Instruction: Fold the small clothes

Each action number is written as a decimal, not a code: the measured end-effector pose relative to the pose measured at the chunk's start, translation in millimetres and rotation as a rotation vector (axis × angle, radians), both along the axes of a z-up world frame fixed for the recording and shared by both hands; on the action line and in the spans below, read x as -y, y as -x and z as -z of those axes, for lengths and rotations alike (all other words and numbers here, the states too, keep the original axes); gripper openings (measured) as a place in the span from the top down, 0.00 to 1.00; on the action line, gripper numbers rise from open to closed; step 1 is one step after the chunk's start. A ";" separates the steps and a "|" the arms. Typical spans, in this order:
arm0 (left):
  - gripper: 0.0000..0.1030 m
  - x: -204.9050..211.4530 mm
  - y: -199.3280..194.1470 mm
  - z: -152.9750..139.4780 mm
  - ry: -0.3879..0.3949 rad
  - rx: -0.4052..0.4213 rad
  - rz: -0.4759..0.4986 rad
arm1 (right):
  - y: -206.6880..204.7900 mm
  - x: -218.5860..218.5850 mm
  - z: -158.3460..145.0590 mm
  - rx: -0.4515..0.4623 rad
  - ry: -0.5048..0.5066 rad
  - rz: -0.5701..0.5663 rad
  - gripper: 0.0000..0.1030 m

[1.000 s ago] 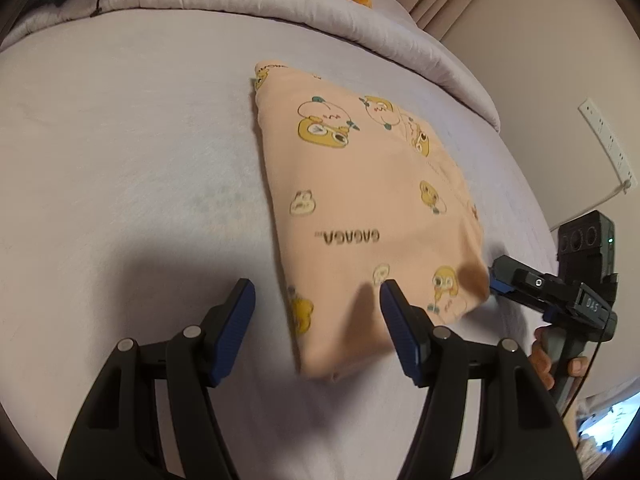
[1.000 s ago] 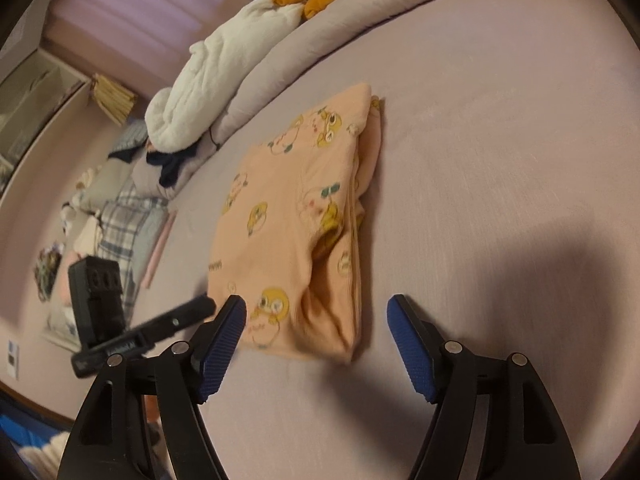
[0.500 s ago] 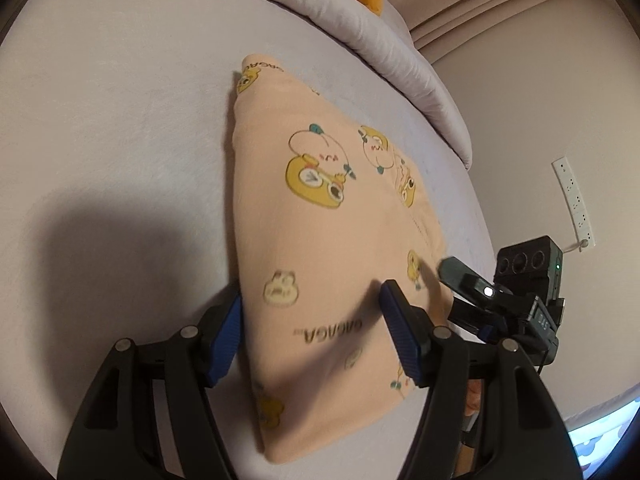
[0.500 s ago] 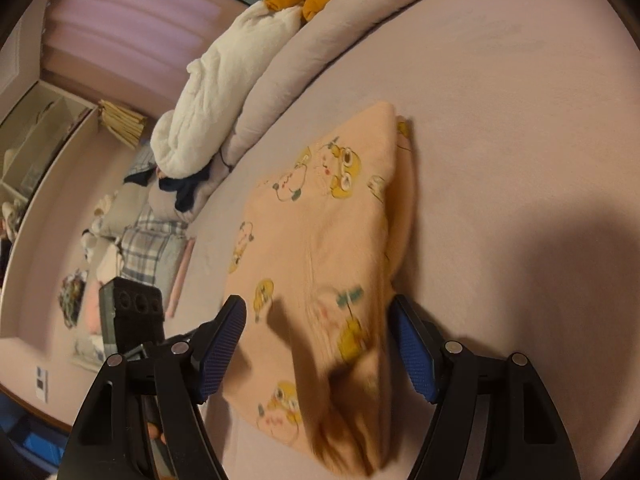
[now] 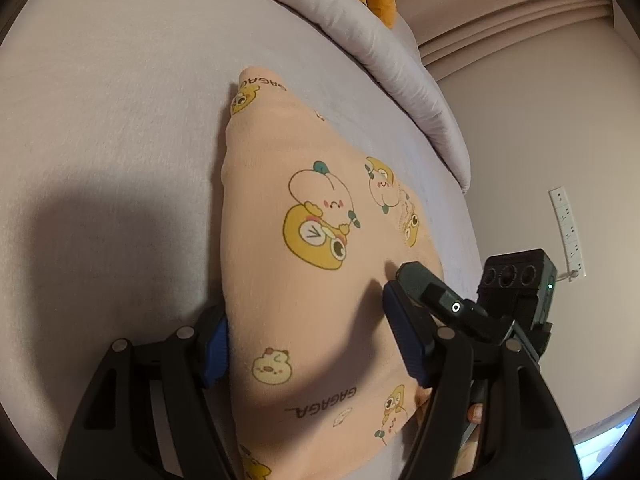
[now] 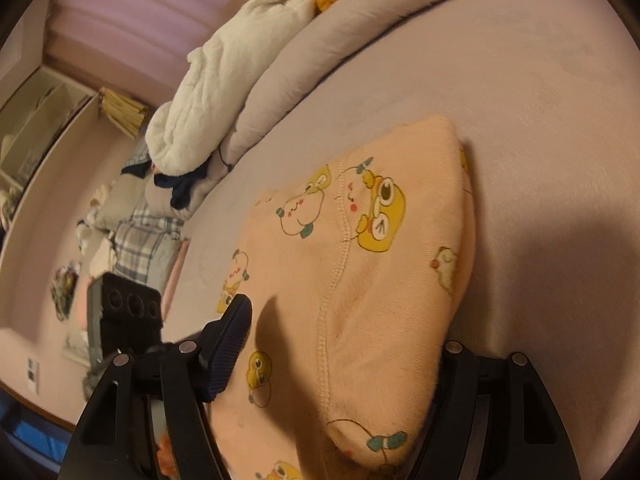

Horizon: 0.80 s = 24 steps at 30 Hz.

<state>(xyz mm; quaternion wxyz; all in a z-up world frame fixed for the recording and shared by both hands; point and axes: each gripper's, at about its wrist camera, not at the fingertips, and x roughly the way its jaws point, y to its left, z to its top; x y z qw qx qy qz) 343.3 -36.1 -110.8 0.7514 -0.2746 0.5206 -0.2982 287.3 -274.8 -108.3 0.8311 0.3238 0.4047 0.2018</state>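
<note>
Both pairs of fingers stand wide, unclamped, the folded peach garment (image 5: 320,300) on the bed (image 5: 100,120) between them. Left gripper (image 5: 306,340) and right gripper (image 6: 340,356) tilt downward, side by side.

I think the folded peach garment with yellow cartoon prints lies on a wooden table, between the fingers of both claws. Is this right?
Not quite. The folded peach garment lies on a bed covered with a pale sheet, not a wooden table; both wrist views show this. The rest holds: it sits between the fingers of the left claw and the right claw.
</note>
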 end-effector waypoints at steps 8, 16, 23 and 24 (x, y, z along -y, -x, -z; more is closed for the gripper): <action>0.35 11.0 -0.2 -5.4 -0.075 0.021 -0.003 | 4.4 -7.1 -3.1 0.052 0.100 -0.005 0.37; 0.44 13.1 5.5 -9.7 -0.197 0.067 -0.010 | 5.8 -7.8 -4.2 0.063 0.123 0.001 0.50; 0.52 18.3 3.0 -14.2 -0.257 0.081 -0.019 | 9.6 -13.2 -9.5 0.088 0.155 0.005 0.62; 0.53 19.3 2.5 -15.2 -0.268 0.084 -0.019 | 10.7 -14.2 -11.3 0.097 0.163 0.005 0.63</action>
